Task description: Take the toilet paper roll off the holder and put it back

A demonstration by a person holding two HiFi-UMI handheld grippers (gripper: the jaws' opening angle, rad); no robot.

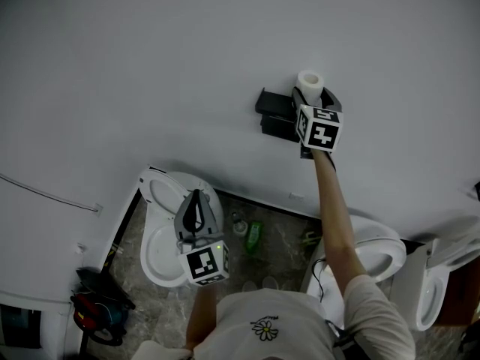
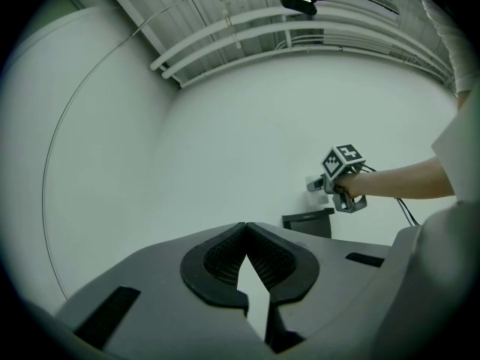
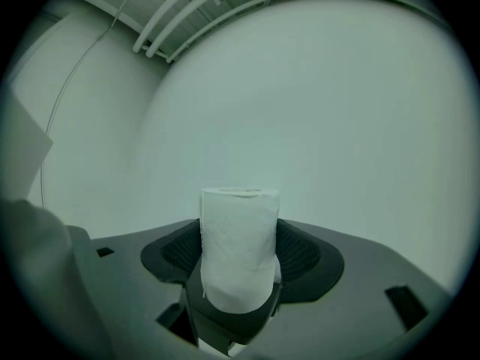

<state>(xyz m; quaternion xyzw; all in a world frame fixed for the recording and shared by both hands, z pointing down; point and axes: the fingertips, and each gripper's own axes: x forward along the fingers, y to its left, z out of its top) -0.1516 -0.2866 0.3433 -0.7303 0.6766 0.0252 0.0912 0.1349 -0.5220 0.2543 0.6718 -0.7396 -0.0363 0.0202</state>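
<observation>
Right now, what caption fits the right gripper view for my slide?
The right gripper clamps an upright toilet paper roll between its jaws, facing a plain white wall.

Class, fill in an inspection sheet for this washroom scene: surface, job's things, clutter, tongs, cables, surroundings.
Surface: plain white wall; marbled floor below.
Job's things: toilet paper roll upright, off the black holder, close to it.
Clutter: green bottle and a red-and-black object on the floor.
Tongs: right tongs shut on the roll; left tongs shut, empty.
Cables: thin cable along the wall; black cable by the person's right arm.
Surroundings: white toilets; pipes overhead.
</observation>
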